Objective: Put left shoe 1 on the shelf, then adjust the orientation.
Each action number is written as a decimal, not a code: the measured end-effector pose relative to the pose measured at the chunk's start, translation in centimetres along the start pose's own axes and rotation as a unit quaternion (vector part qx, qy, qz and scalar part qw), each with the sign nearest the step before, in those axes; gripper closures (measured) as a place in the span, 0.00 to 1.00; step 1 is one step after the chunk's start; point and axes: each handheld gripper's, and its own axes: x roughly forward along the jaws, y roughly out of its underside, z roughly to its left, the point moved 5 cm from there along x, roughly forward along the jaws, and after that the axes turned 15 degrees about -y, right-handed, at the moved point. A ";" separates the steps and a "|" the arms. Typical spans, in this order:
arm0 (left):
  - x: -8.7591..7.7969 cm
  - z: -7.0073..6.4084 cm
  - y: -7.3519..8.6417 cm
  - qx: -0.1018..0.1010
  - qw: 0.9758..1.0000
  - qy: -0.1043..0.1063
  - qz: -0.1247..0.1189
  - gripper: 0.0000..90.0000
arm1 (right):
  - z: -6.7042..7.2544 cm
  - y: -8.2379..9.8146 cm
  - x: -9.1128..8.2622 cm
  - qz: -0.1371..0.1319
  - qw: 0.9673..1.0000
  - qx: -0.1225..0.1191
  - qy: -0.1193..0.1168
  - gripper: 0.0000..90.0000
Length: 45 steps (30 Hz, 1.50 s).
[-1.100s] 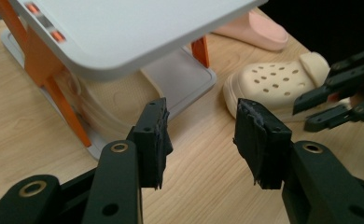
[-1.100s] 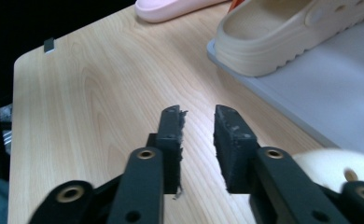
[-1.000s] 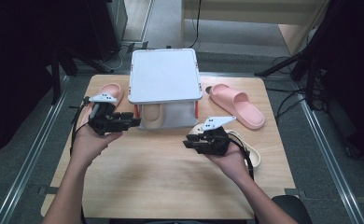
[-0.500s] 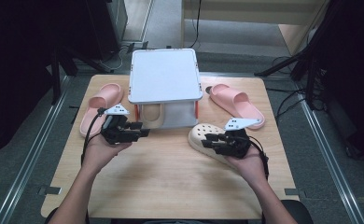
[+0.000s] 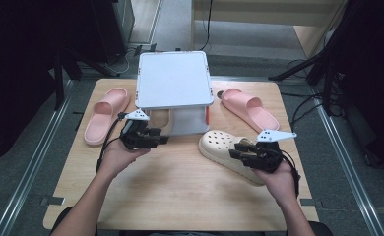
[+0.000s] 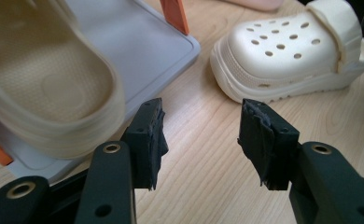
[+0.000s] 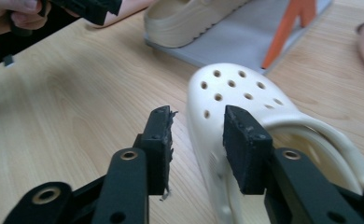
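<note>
While the cream clog (image 5: 218, 146) lies loose on the table (image 5: 180, 196), step in hand: letting it go, I judge.
Right gripper (image 5: 240, 152): released; its jaws have just been opening, with the clog's side wall between them, not pressed.
Advice: pull straight back so the pads do not drag the clog.
Left gripper (image 5: 153, 138): released, nothing between its jaws, just before the second clog (image 6: 45, 88) on the shoe rack (image 5: 173, 78).
Clog's place: right of the rack, toe toward it.

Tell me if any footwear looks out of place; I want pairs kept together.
One cream clog lies on the table by the right tongs, while its mate sits on the grey rack's lower shelf. The two pink slides are split, one on each side of the rack.
</note>
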 end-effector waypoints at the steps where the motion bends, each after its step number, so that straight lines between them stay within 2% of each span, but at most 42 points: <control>1: 0.1 -0.1 -0.1 0.000 1.000 0.002 -0.001 0.55 | -0.1 0.2 -0.2 0.002 1.000 0.001 0.005 0.68; 4: 0.5 -0.2 -0.2 -0.001 1.000 0.008 0.001 0.55 | -0.2 1.0 -0.6 0.007 1.000 0.012 0.012 0.68; 9: 0.8 -0.4 -0.4 0.005 1.000 0.008 0.001 0.55 | -0.6 2.2 0.4 0.032 0.999 0.035 0.017 0.63; 17: 0.9 -0.5 -0.5 0.012 1.000 0.009 -0.003 0.53 | -1.2 2.3 2.4 0.035 0.998 0.040 0.020 0.63; 24: 0.6 -0.5 -0.2 0.007 1.000 0.009 -0.007 0.51 | -1.9 2.1 3.8 0.041 0.998 0.043 0.002 0.70; 28: 0.3 -0.3 0.0 -0.001 1.000 0.008 -0.011 0.49 | -2.2 2.0 4.0 0.052 0.998 0.043 0.009 0.84; 31: 0.2 -0.3 0.2 -0.004 1.000 0.005 -0.008 0.47 | -2.5 1.7 3.8 0.055 0.997 0.060 0.006 0.85; 33: 0.1 -0.3 0.4 -0.007 1.000 0.003 -0.006 0.45 | -2.5 1.5 3.8 0.056 0.997 0.057 0.007 0.85; 37: -0.3 -0.2 0.6 -0.012 1.000 0.000 -0.004 0.46 | -1.9 0.9 4.2 0.049 0.997 0.056 -0.013 0.85; 43: -0.9 -0.3 1.1 -0.017 1.000 -0.006 -0.011 0.45 | -0.1 0.0 5.7 0.059 0.997 0.028 -0.034 0.85; 45: -1.1 -0.4 1.3 -0.018 1.000 -0.008 -0.010 0.45 | 0.3 -0.3 6.2 0.058 0.997 0.026 -0.040 0.85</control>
